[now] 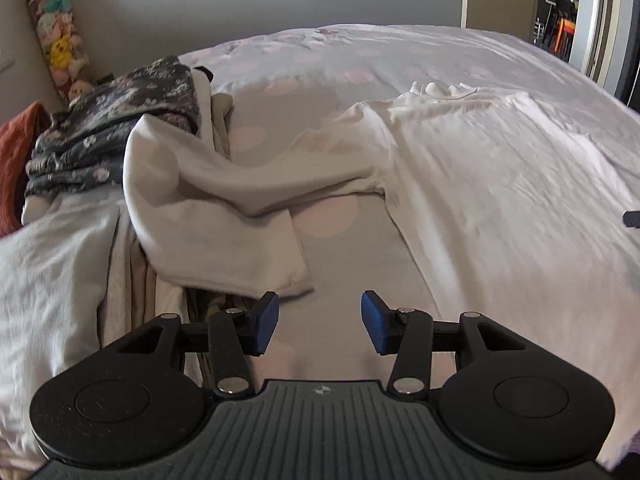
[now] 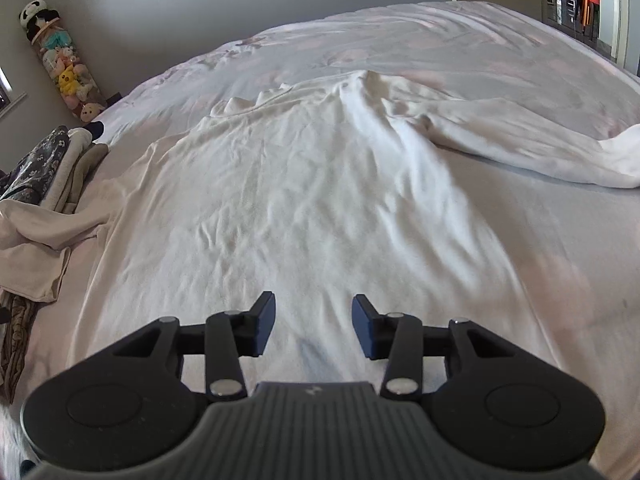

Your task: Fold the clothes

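Note:
A white long-sleeved top (image 1: 480, 184) (image 2: 288, 200) lies spread flat on the bed, neckline toward the far side. Its left sleeve (image 1: 224, 200) runs out to the left and drapes over a heap of clothes, the cuff lying just beyond my left gripper (image 1: 320, 326). That gripper is open above the bedsheet, nothing between its blue pads. The other sleeve (image 2: 532, 148) trails off to the right, rumpled. My right gripper (image 2: 314, 326) hovers open over the lower part of the top's body, holding nothing.
A heap of clothes (image 1: 112, 136) sits at the bed's left, with a dark floral garment on top and beige and white pieces below. A tall tube of plush toys (image 2: 60, 60) stands against the wall. A doorway (image 1: 560, 12) opens at the far right.

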Demonstrator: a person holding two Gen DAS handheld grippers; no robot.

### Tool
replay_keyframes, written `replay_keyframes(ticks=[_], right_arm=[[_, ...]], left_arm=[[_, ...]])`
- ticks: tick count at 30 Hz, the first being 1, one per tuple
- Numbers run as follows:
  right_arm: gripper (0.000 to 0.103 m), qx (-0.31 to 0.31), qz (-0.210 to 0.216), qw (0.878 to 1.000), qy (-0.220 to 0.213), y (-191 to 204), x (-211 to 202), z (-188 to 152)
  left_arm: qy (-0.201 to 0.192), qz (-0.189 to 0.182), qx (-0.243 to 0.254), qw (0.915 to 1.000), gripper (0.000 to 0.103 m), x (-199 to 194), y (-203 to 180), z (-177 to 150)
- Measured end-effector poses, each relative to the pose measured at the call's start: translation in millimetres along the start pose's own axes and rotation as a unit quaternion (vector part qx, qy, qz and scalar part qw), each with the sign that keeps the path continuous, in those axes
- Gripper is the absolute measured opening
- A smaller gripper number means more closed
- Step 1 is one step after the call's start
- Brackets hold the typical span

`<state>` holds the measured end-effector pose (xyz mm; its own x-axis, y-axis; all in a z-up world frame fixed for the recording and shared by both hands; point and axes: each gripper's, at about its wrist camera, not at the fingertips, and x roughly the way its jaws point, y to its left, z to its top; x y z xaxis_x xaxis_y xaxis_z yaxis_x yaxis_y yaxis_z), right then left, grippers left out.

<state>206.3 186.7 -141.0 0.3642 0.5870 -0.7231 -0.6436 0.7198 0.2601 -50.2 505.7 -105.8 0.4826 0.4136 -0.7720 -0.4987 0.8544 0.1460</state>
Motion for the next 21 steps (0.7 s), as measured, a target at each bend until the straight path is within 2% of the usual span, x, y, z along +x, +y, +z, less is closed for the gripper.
replay_keyframes(ticks=[3, 9, 14, 15, 17, 19, 21], right_arm=[[0.051, -0.015, -0.005, 1.0, -0.013, -3, 10, -4], [0.06, -0.037, -0.002, 0.999, -0.017, -8, 29, -1], [0.066, -0.093, -0.025, 0.995, -0.021, 3, 40, -3], [0.068, -0.099, -0.027, 0.995, -0.019, 4, 42, -4], [0.073, -0.105, -0.03, 0.994, -0.017, 5, 45, -5], [0.084, -0.112, -0.034, 0.993, -0.012, 6, 48, -7], [0.09, -0.129, -0.036, 0.991, -0.004, 9, 51, -11]], left_arm=[[0.0, 0.03, 0.03, 0.9991, 0.044, 28, -6, 8], [0.035, 0.048, 0.031, 0.9978, 0.044, 75, -8, 8], [0.035, 0.044, -0.016, 0.9983, 0.044, 87, 4, 2], [0.033, 0.041, -0.027, 0.9982, 0.041, 87, 7, 1], [0.031, 0.045, -0.038, 0.9978, 0.022, 86, 11, 1], [0.036, 0.052, -0.042, 0.9971, 0.012, 85, 16, 4], [0.039, 0.051, -0.056, 0.9964, 0.008, 77, 23, 9]])
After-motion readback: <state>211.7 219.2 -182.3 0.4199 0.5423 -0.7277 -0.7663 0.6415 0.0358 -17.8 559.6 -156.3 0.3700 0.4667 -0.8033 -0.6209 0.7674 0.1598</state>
